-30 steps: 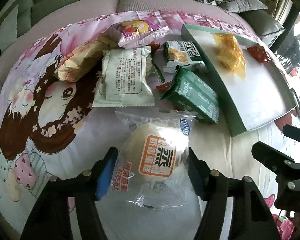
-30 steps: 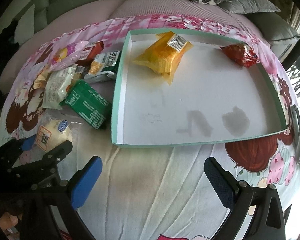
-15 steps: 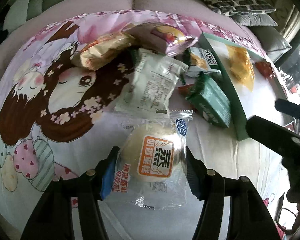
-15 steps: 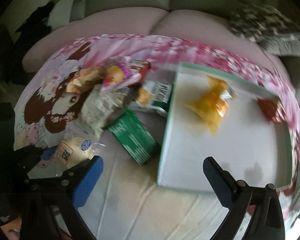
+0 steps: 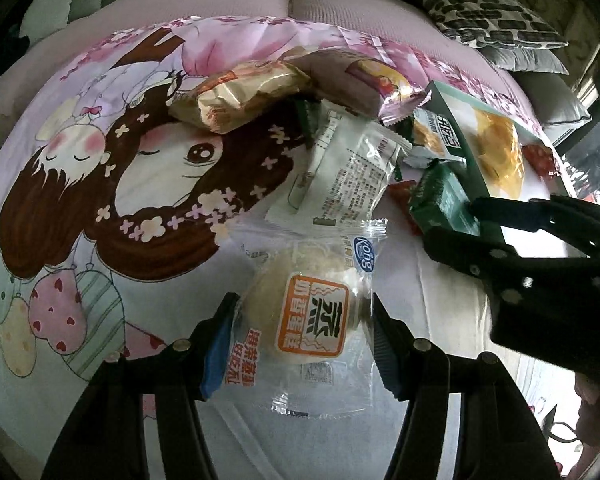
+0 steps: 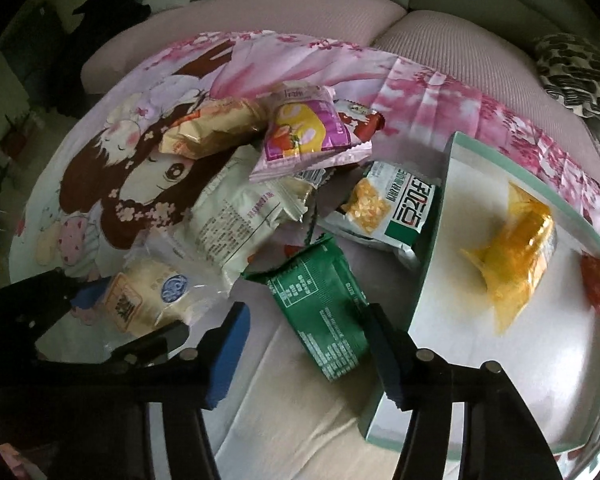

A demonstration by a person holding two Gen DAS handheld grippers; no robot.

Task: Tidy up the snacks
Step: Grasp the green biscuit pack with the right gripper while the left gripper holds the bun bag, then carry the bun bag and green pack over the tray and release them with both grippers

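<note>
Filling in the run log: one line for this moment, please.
left gripper: shut on bun packet | right gripper: open, around green packet | tray: two snacks

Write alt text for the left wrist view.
The left gripper closes on a clear-wrapped steamed bun lying on a cartoon-print sheet. Beyond lie more snack packets and a green box lid; the right gripper reaches in from the right.

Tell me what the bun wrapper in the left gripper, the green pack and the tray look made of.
Bun wrapper: thin clear plastic film, glossy, crinkled, bun visible through it. Green pack: opaque printed plastic or foil film, slight sheen, creased. Tray: looks like stiff cardboard, matte white floor, pale green rim; plastic not excluded.
</note>
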